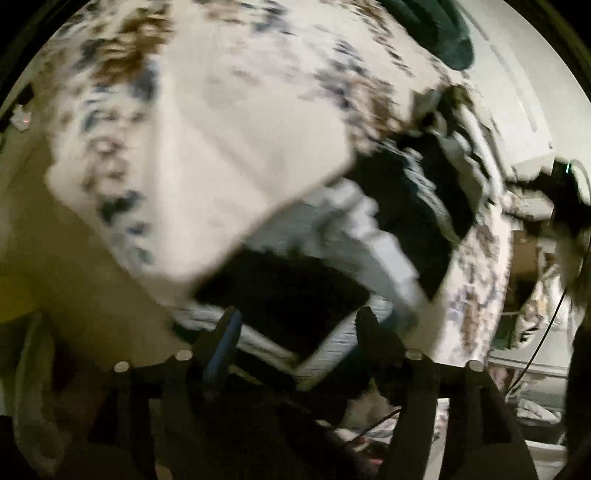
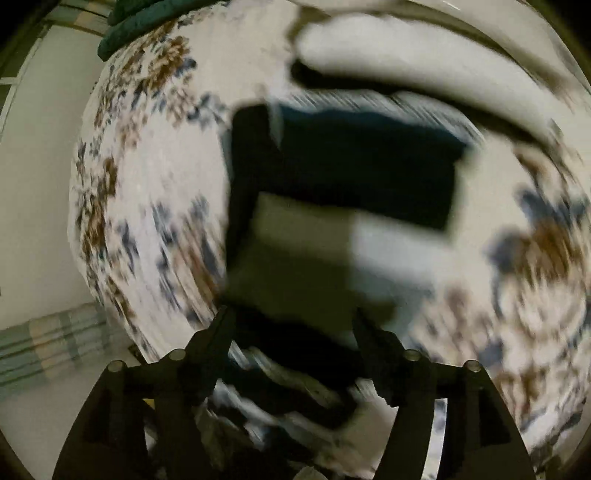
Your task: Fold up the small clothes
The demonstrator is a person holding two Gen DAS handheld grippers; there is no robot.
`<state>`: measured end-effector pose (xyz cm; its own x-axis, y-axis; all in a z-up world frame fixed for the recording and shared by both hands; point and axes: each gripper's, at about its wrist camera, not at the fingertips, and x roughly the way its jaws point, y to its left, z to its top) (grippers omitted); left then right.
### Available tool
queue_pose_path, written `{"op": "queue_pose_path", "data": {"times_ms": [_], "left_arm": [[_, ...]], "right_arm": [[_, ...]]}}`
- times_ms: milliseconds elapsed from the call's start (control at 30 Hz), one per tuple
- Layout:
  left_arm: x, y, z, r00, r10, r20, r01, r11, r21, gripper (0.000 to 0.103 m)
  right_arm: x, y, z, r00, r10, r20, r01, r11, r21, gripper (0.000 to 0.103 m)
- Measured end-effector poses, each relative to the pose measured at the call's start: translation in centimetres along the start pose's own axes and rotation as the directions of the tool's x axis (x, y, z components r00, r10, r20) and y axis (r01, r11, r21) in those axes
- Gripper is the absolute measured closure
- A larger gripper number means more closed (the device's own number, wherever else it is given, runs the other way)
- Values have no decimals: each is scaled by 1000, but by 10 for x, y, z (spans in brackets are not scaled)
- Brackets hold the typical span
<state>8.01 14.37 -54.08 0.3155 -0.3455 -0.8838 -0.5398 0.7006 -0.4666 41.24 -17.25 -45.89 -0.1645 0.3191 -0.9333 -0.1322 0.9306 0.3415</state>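
Floral cloth, white with brown and blue sprigs, covers the bed (image 1: pixel 122 122) under both my tongs, and everything is smeared by blur.

On my left side, the left gripper (image 1: pixel 299 332) has its fingers (image 1: pixel 227 332) standing apart, with nothing clamped between them that I can make out. Just beyond them lies the small garment (image 1: pixel 373 251), black with pale grey ribbed bands, crumpled on the bed. A plain cream piece (image 1: pixel 236 147) overlaps its far left part. A dark green cloth (image 1: pixel 447 40) sits at the far edge of the bed.

On my right side, the right gripper (image 2: pixel 295 332) also shows its two fingers (image 2: pixel 218 332) spread wide. The same black garment (image 2: pixel 351 166) lies on the floral bed (image 2: pixel 147 192) ahead of them, and dark fabric runs down between the fingers towards me; whether either finger touches it I cannot tell. A cream fold (image 2: pixel 406 77) lies along its far side, and green cloth (image 2: pixel 129 29) sits far left.
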Motion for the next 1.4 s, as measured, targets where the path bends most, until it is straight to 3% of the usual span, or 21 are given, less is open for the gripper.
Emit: {"op": "queue_pose_path", "data": {"times_ms": [100, 200, 300, 367, 500, 633, 700, 733, 800, 867, 933, 967, 1067, 1200, 1233, 1267, 1300, 1400], "left_arm": [[23, -42, -12, 998, -55, -21, 55, 998, 2, 39], [49, -82, -28, 999, -33, -20, 34, 998, 56, 39], [78, -110, -38, 994, 106, 22, -108, 985, 132, 39], [93, -111, -39, 968, 242, 74, -251, 953, 171, 39], [79, -59, -37, 914, 385, 130, -398, 912, 96, 39], [35, 33, -43, 850, 519, 91, -518, 855, -41, 39], [13, 69, -47, 836, 546, 60, -537, 835, -121, 39], [4, 80, -48, 848, 527, 57, -514, 843, -156, 39], [-11, 87, -48, 891, 448, 71, -427, 881, -201, 39], [-13, 74, -44, 907, 413, 81, -394, 901, -181, 39], [-8, 56, -41, 934, 348, 78, -332, 928, -170, 39], [-4, 47, -43, 938, 337, 78, -322, 932, -165, 39], [5, 22, -49, 939, 332, 89, -318, 938, -137, 39], [1, 27, -62, 939, 334, 82, -317, 933, -170, 39], [-3, 31, -64, 936, 341, 82, -323, 929, -180, 39], [-12, 36, -71, 929, 359, 86, -339, 921, -191, 39], [-17, 41, -73, 923, 374, 89, -352, 915, -199, 39], [-36, 66, -80, 901, 423, 100, -391, 889, -238, 39]], "right_arm": [[3, -33, -55, 999, -43, -13, 44, 999, 23, 34], [15, -64, -101, 997, -64, -35, 66, 996, 59, 34], [29, -92, -133, 995, -91, -47, 95, 991, 98, 34], [37, -105, -145, 993, -103, -49, 108, 987, 116, 34], [49, -119, -164, 994, -99, -53, 105, 985, 134, 34], [57, -116, -170, 996, -69, -59, 77, 988, 136, 34], [59, -108, -168, 996, -57, -62, 65, 990, 128, 34], [60, -104, -169, 997, -48, -62, 55, 991, 122, 34], [61, -90, -165, 997, -36, -66, 44, 993, 110, 34], [66, -74, -163, 997, -4, -78, 11, 996, 92, 34], [76, -56, -162, 992, 70, -109, -64, 996, 64, 34], [82, -47, -164, 984, 119, -130, -112, 992, 60, 34], [119, -7, -174, 945, 257, -203, -251, 967, 55, 34], [179, 45, -191, 932, 265, -248, -262, 964, 45, 34], [190, 57, -196, 933, 259, -249, -258, 965, 35, 42], [197, 68, -203, 939, 247, -241, -250, 968, 17, 73], [204, 85, -213, 946, 221, -237, -231, 973, -15, 84], [214, 137, -243, 940, 240, -244, -271, 957, -103, 86]]}}
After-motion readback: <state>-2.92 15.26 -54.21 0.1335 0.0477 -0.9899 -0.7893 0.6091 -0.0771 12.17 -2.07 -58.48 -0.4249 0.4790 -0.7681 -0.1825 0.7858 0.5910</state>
